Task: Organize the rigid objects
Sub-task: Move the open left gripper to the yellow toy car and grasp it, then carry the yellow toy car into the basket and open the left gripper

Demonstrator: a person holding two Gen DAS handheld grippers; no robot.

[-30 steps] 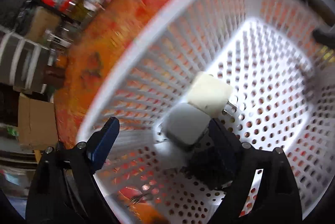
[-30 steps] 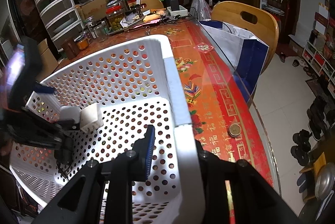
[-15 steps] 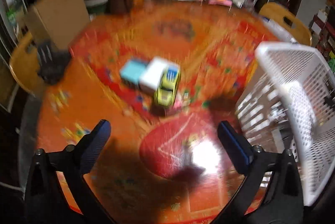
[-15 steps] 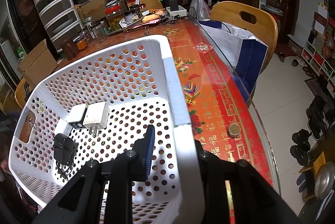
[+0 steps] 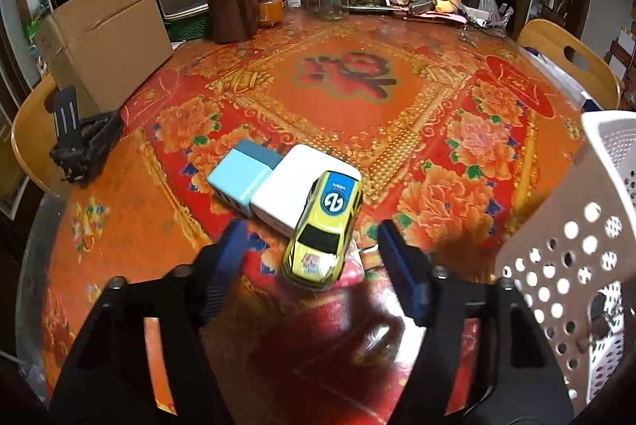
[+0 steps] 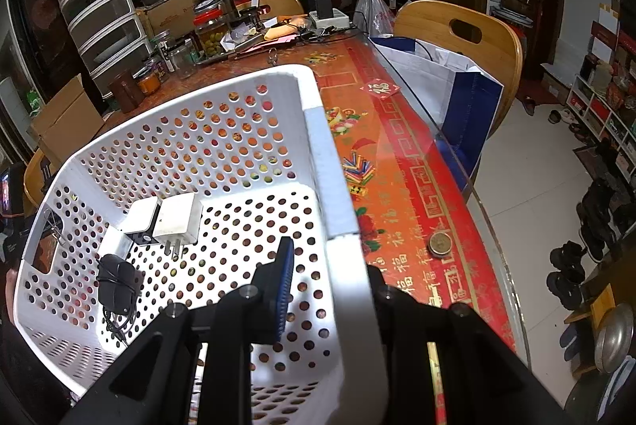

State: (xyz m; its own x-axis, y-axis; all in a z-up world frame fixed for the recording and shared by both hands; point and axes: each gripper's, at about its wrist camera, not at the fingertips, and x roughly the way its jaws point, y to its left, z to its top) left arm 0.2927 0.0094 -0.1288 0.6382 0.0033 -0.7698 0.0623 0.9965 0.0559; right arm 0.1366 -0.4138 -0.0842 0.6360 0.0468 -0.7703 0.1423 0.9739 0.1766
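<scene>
The left tongs hang spread over the red patterned surface, their pads either side of a yellow toy car that leans on a white charger — a blue charger sits just beside it. The right tongs pinch the rim of the white basket, which holds a white plug, a smaller adapter and a black mouse.
</scene>
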